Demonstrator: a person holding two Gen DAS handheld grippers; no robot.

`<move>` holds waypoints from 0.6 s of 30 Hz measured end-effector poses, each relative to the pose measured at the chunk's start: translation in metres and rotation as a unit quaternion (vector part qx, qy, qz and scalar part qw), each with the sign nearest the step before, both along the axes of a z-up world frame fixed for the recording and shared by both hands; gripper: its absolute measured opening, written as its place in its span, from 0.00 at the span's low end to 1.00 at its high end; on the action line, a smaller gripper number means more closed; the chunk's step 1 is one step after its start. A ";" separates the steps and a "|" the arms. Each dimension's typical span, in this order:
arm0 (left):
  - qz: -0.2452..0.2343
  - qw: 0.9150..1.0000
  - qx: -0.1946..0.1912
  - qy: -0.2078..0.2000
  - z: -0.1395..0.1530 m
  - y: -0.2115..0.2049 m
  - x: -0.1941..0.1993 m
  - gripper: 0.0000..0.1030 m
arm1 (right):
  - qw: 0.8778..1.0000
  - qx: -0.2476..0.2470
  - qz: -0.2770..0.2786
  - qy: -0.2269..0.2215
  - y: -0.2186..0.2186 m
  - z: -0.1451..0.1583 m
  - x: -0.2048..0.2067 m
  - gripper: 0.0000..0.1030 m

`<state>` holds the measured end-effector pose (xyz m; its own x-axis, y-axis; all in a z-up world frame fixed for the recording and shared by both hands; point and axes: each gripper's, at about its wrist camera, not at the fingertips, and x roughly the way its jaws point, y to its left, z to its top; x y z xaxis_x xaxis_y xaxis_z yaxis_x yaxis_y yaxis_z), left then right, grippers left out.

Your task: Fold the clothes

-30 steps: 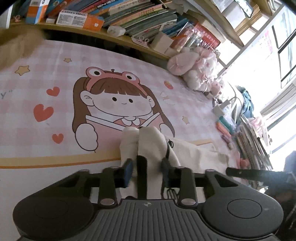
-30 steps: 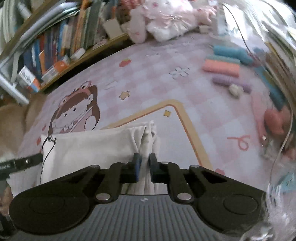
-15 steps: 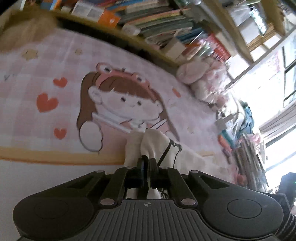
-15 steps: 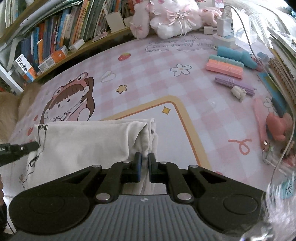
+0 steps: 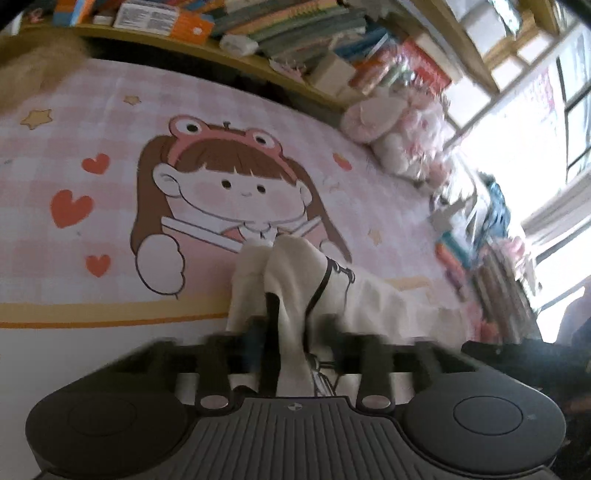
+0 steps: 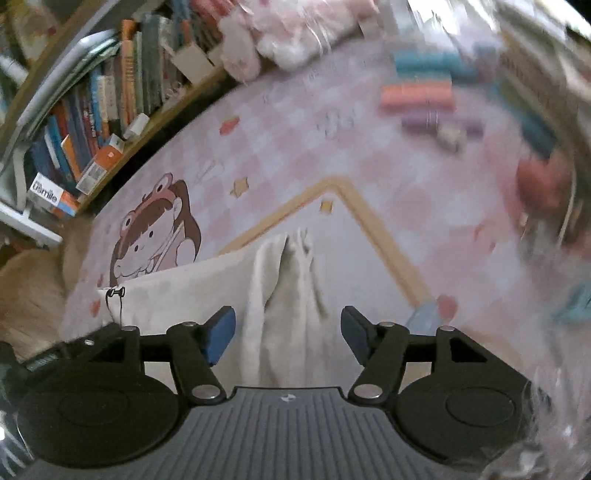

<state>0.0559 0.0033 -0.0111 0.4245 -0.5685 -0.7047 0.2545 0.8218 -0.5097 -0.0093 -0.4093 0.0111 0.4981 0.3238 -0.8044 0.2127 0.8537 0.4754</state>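
Observation:
A cream-white garment with a black drawstring lies bunched on the pink cartoon-print mat. In the left wrist view my left gripper has its jaws apart, blurred by motion, with a fold of the cloth lying between them. In the right wrist view the same garment stretches left, its bunched end rising between the fingers. My right gripper is wide open around that end, blue pads not touching it.
A low bookshelf runs along the far edge of the mat. Pink plush toys sit at the back. Coloured pens and small items lie to the right. A fluffy tan rug lies at left.
Both grippers have opened: the right let go of the garment's end and its jaws swung wide; the left, shut half a second ago, has parted. The cloth has dropped slightly.

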 end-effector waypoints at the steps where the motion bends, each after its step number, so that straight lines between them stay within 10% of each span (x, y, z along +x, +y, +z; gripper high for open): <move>1: 0.004 1.000 -0.002 -0.002 0.002 0.001 -0.001 0.05 | 1.000 0.005 0.001 0.006 0.002 -0.003 0.001 0.39; 4: 0.021 1.000 -0.021 -0.008 0.008 0.008 -0.003 0.05 | 1.000 -0.012 0.016 -0.010 0.010 -0.004 -0.001 0.18; 11: 0.045 0.999 -0.010 0.026 -0.006 0.009 0.006 0.17 | 0.998 -0.051 0.031 -0.021 0.021 -0.002 -0.004 0.17; 13: 0.039 0.999 0.007 0.013 0.002 0.010 0.002 0.26 | 0.998 -0.052 0.028 -0.016 0.019 0.001 -0.005 0.26; 16: 0.033 0.999 0.030 0.012 0.007 0.012 -0.004 0.69 | 0.999 -0.040 0.017 -0.007 0.012 0.007 -0.010 0.50; 18: 0.030 0.999 0.038 0.017 0.006 0.014 -0.006 0.75 | 1.000 -0.022 0.015 0.000 0.008 0.006 -0.012 0.59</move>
